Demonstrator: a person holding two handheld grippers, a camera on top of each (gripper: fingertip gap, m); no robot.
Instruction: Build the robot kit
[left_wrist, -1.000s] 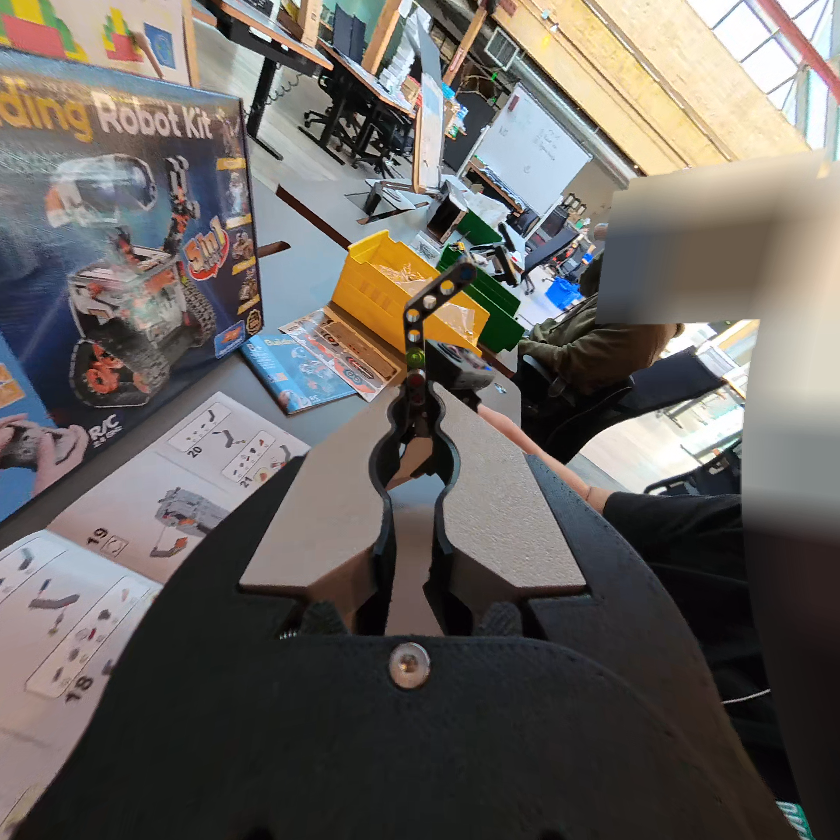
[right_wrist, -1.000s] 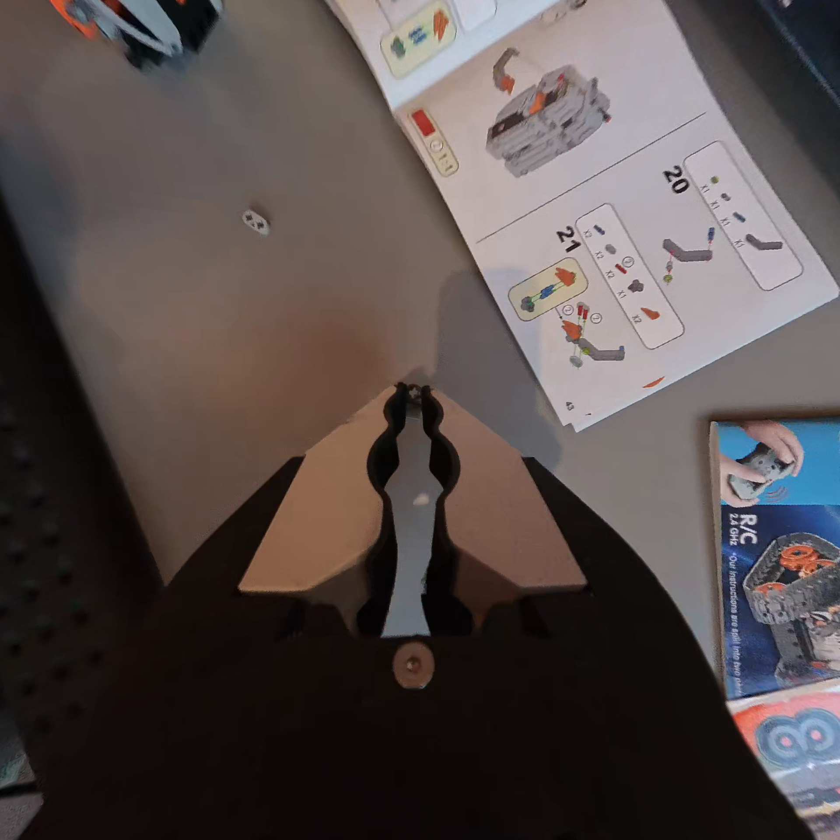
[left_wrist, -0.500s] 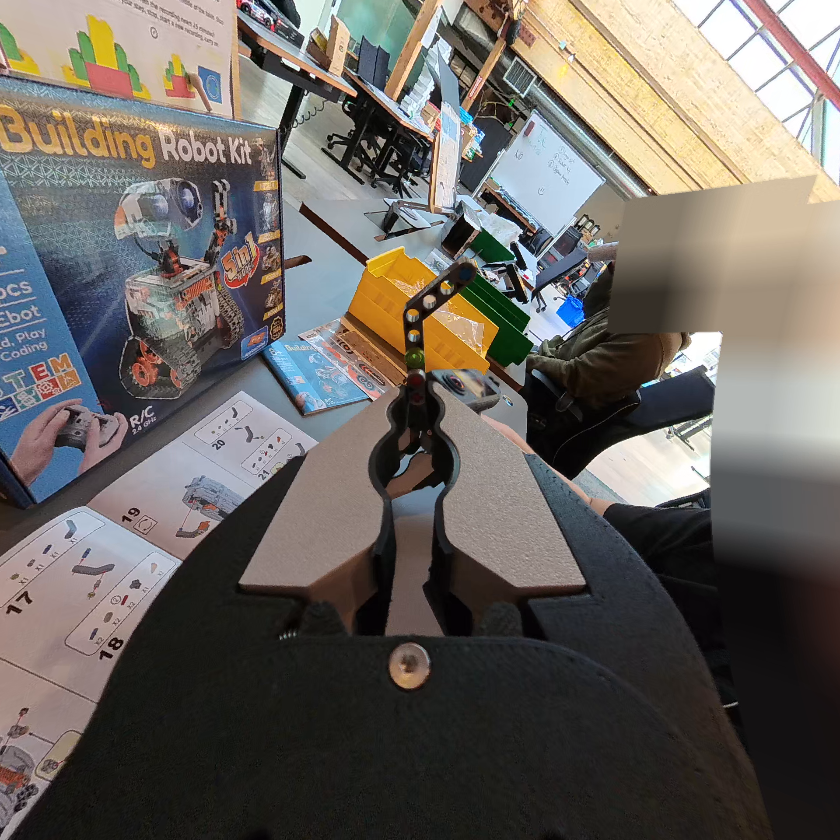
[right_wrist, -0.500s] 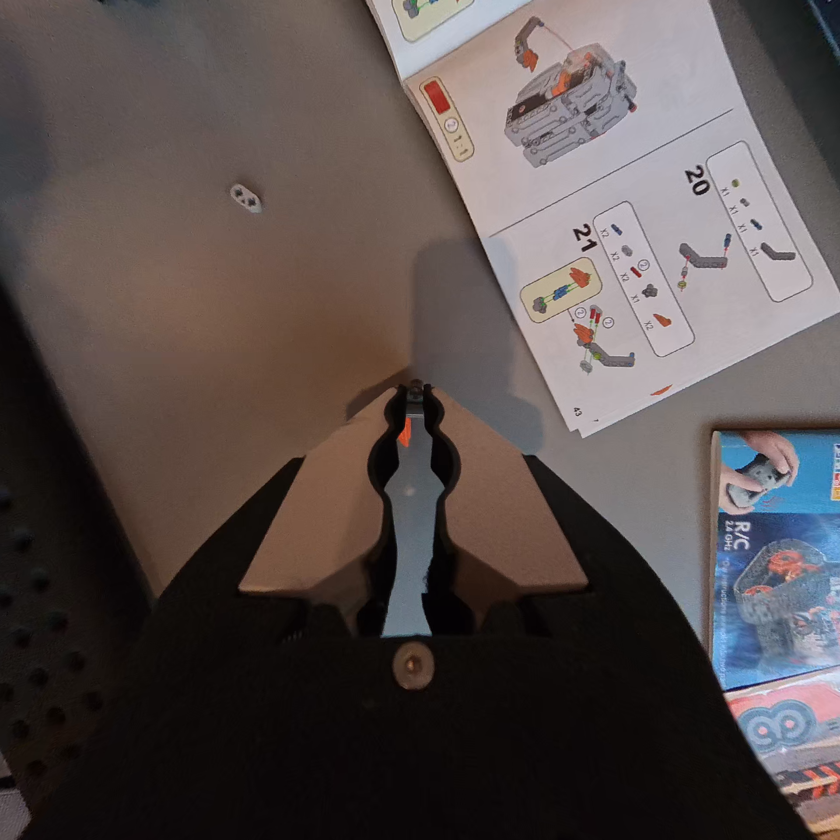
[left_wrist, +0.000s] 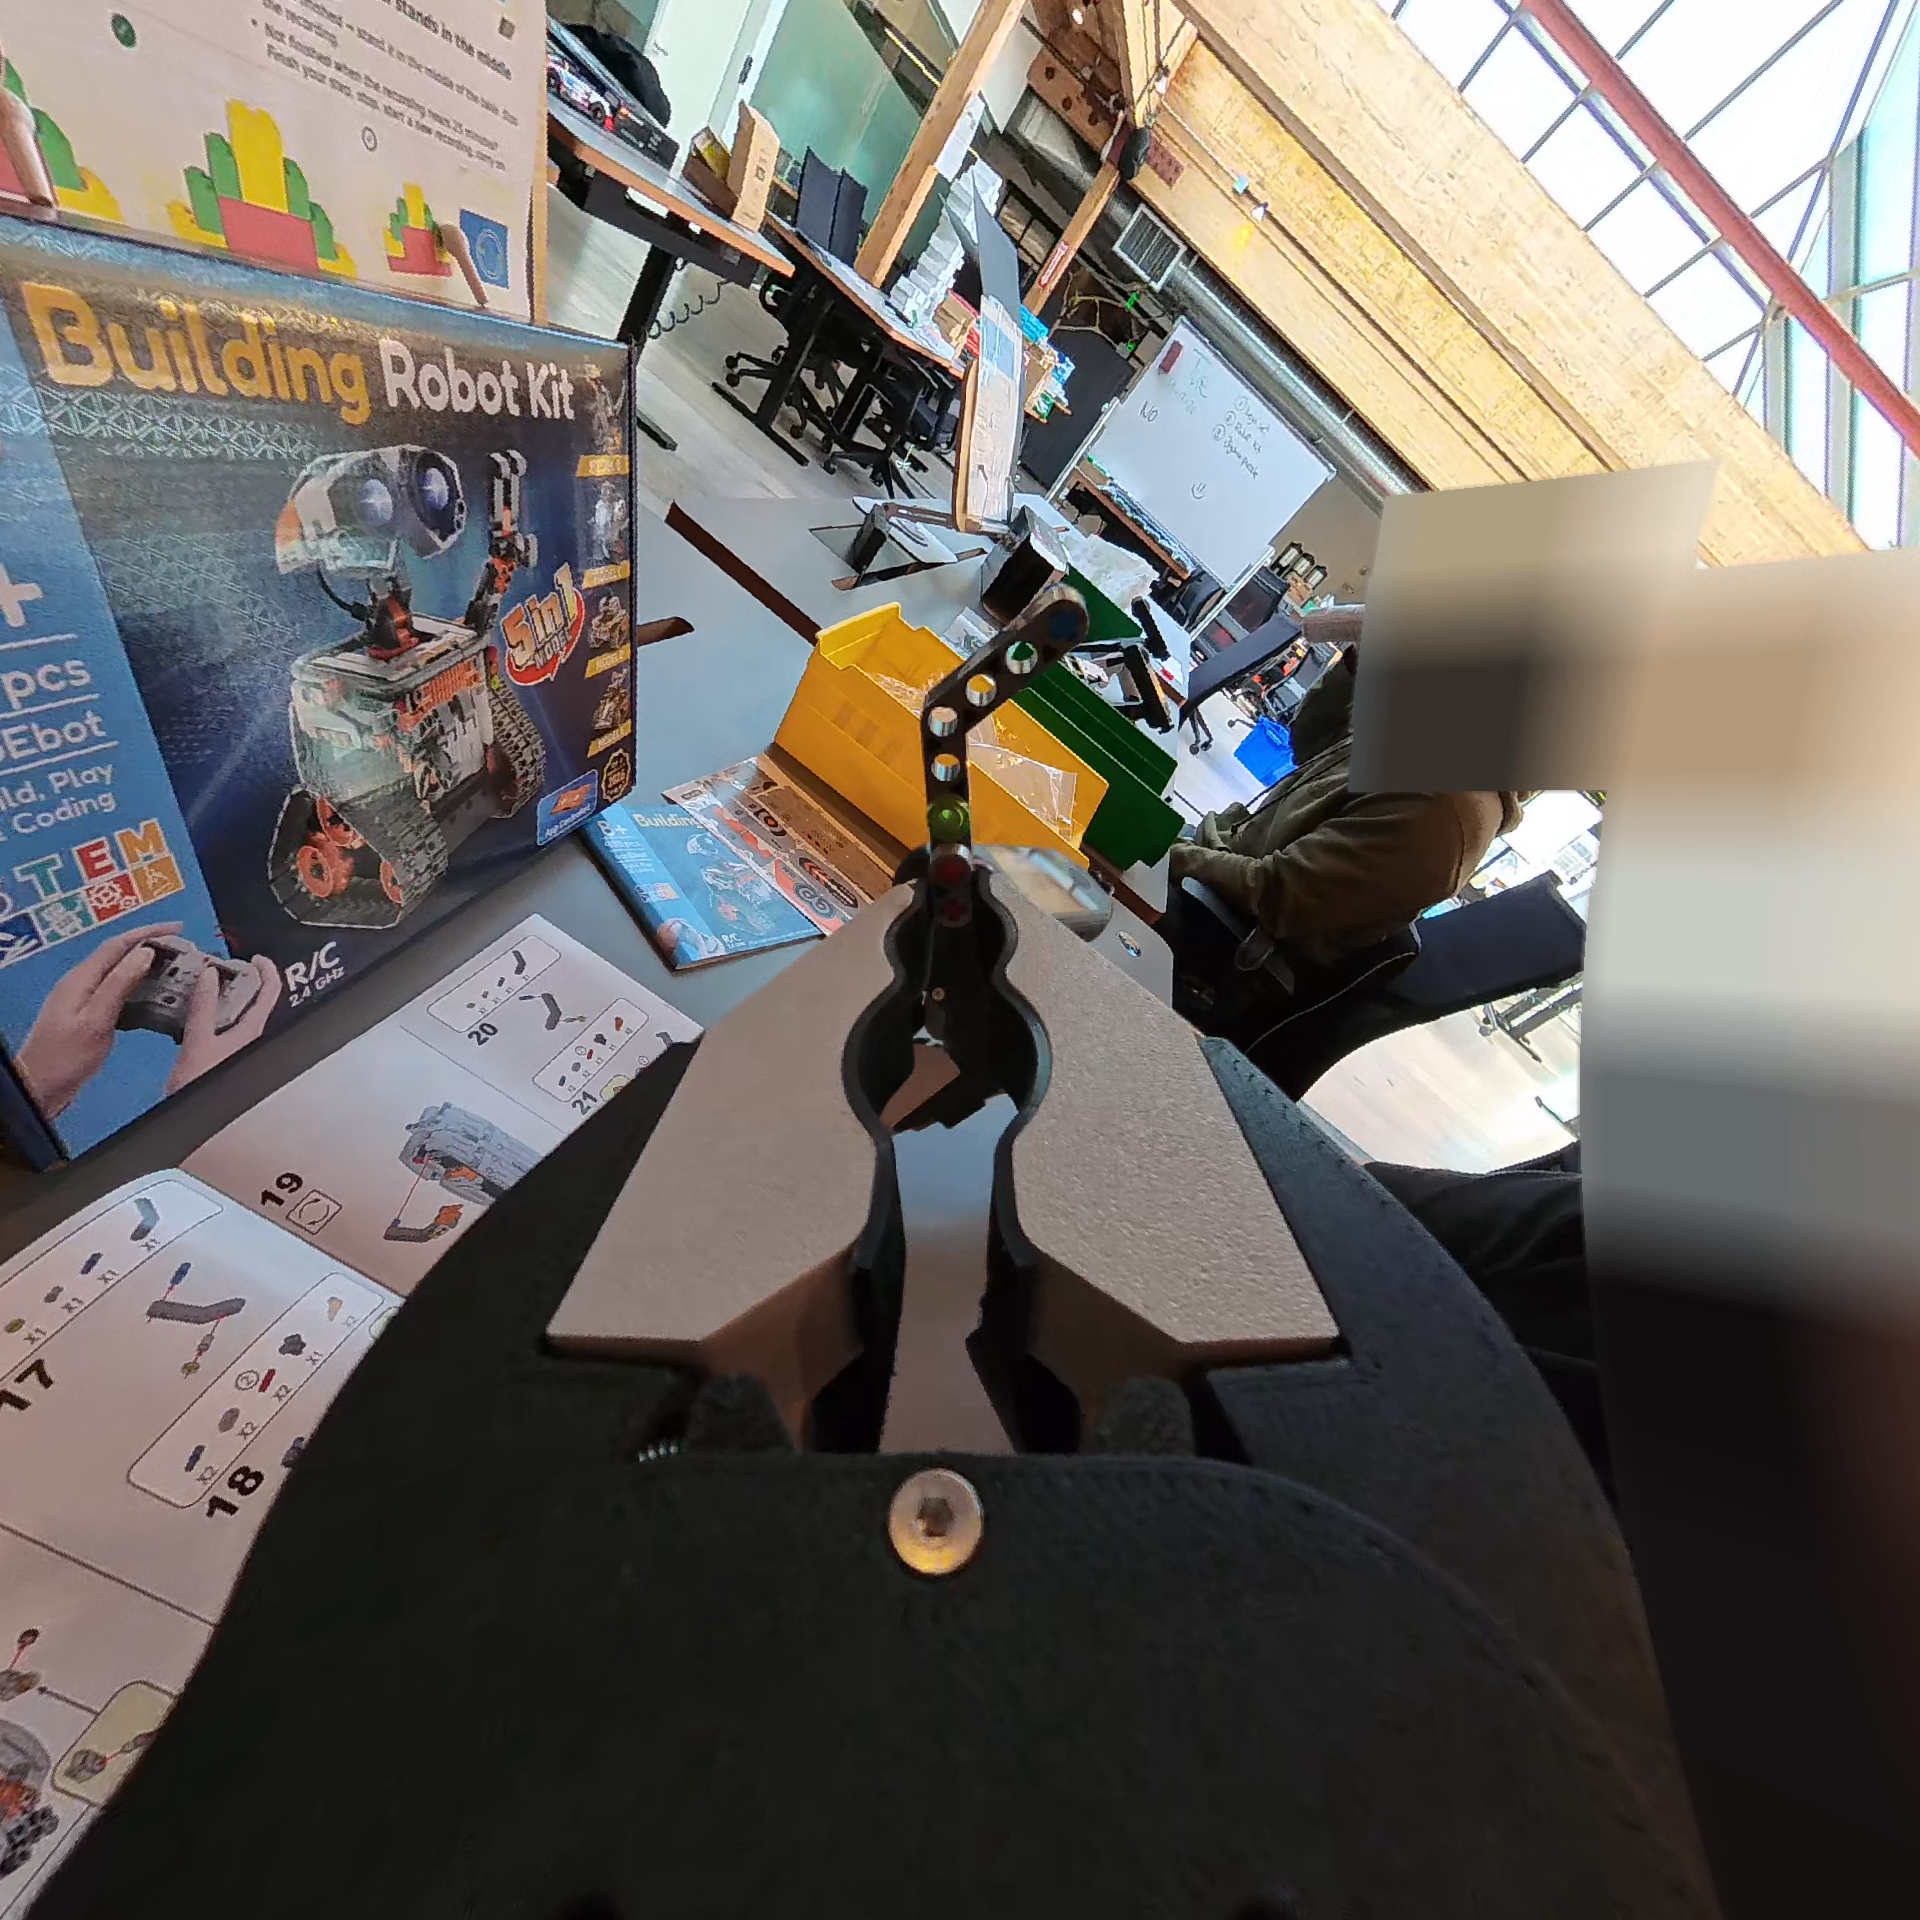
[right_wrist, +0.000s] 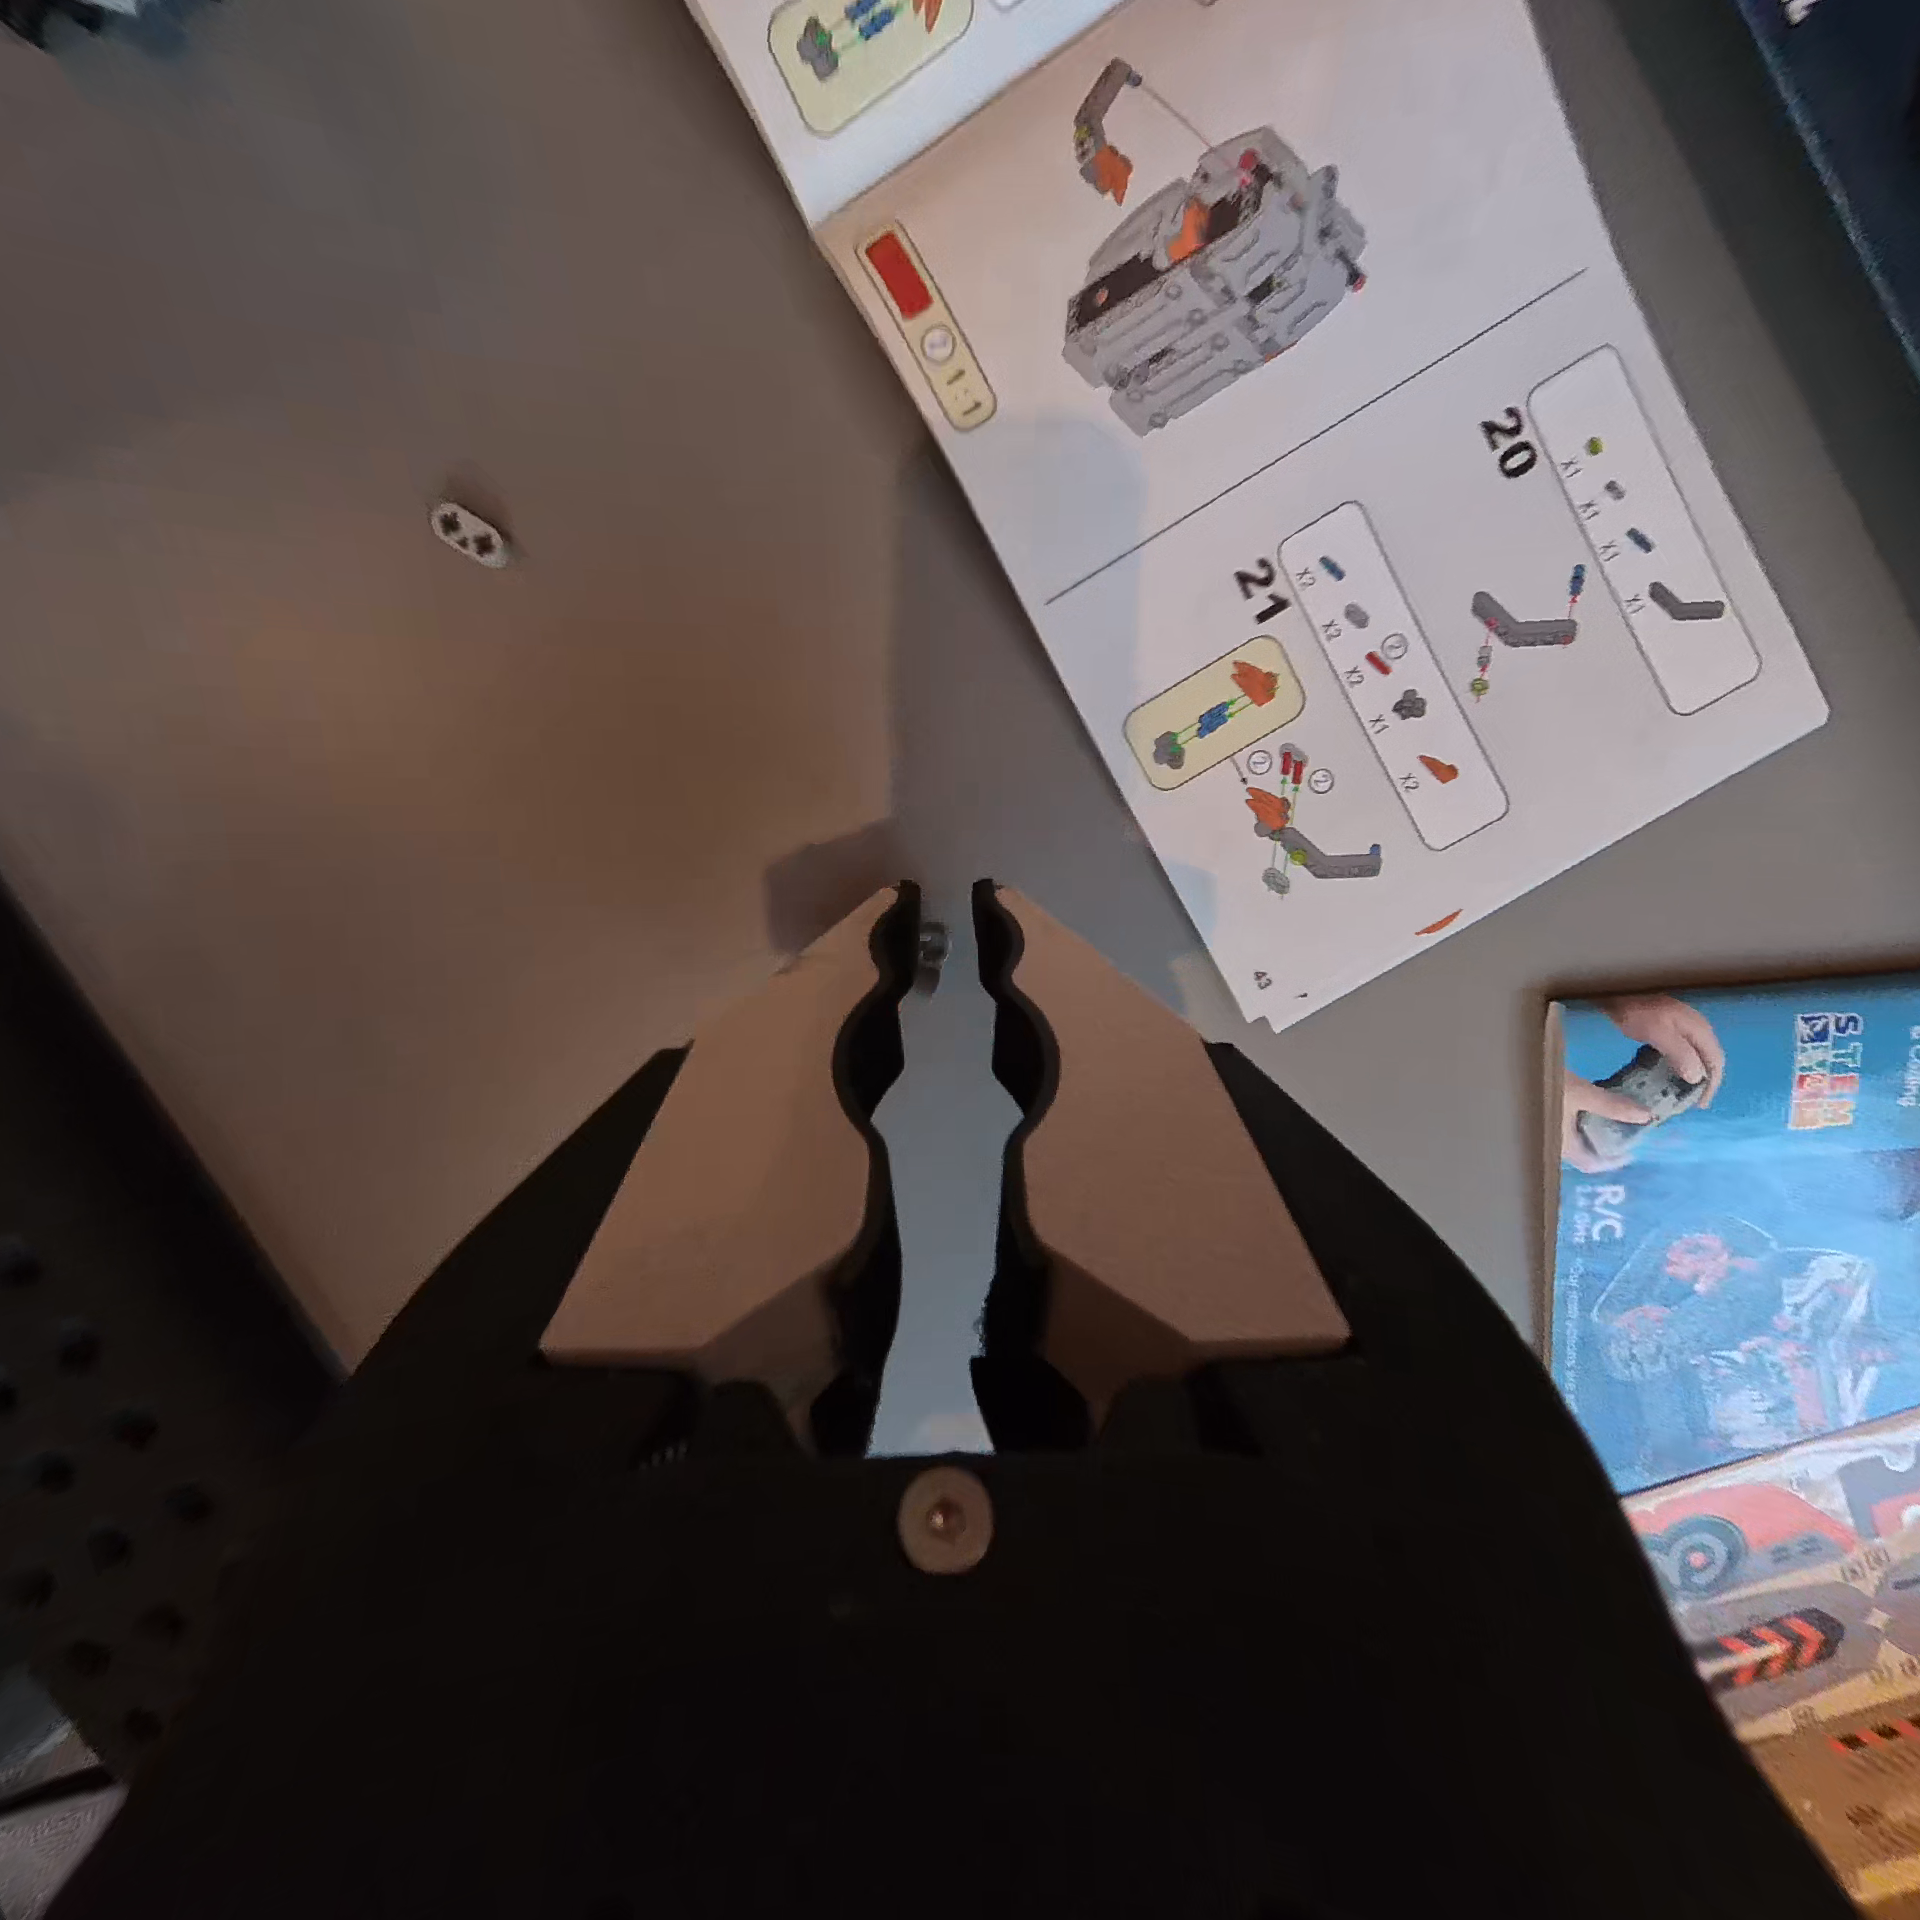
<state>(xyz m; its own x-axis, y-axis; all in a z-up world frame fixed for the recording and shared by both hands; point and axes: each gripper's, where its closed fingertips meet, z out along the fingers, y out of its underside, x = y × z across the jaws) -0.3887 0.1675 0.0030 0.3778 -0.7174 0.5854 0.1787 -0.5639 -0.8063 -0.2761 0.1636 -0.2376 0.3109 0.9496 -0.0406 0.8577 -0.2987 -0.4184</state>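
Grey table (right_wrist: 520, 779), instruction booklet (right_wrist: 1351, 468) lay open. My left gripper (left_wrist: 948, 883) pinched bent black beam (left_wrist: 982, 691) upright. My right gripper (right_wrist: 940, 904) slightly parted around small grey piece (right_wrist: 932, 940); grey connector (right_wrist: 470, 533) well apart.

Dark bent perforated beam (left_wrist: 971, 727) upright in left tool (left_wrist: 948, 883), small grey piece (right_wrist: 932, 940) between right tips

An open booklet (left_wrist: 343, 1164) is laid on the worktop (right_wrist: 520, 779) before the upright box (left_wrist: 291, 644); bins (left_wrist: 914, 717) are set behind a smaller booklet (left_wrist: 696, 883).
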